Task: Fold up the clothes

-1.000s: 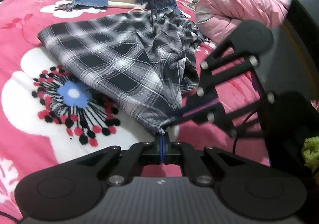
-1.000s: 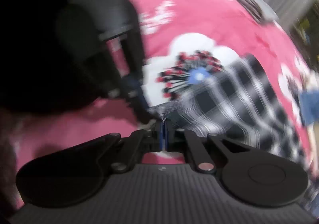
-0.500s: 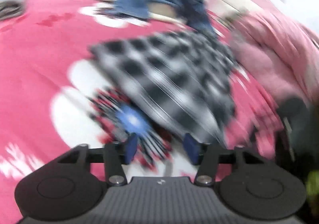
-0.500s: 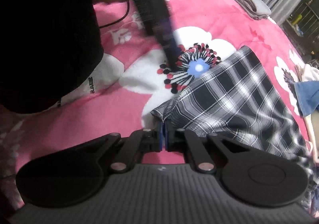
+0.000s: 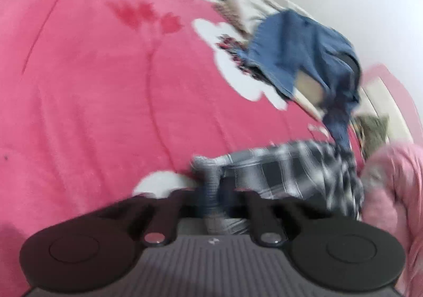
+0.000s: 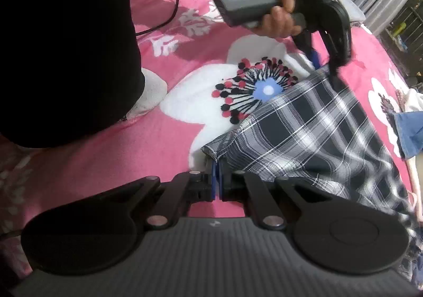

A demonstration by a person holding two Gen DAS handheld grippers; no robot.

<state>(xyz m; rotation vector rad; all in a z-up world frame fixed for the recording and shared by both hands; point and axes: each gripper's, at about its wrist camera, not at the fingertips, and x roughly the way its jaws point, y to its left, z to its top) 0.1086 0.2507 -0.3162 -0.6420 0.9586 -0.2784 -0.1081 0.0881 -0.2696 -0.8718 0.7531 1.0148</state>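
A black-and-white plaid garment (image 6: 312, 133) lies on the pink flowered bedspread (image 6: 185, 40). My right gripper (image 6: 217, 178) is shut on its near corner. My left gripper (image 6: 323, 64) shows in the right wrist view, held in a hand, with its fingers apart at the garment's far corner. In the blurred left wrist view the left gripper (image 5: 214, 199) has the plaid cloth (image 5: 285, 170) lying between its fingers.
A blue denim garment (image 5: 304, 59) and white clothes (image 5: 246, 3) are piled at the far side of the bed. A pink quilt (image 5: 396, 186) sits at the right. The person's dark sleeve (image 6: 68, 40) fills the left of the right wrist view.
My left gripper let go of the near corner, opened and moved to the garment's far corner. My right gripper stayed shut on the near corner.
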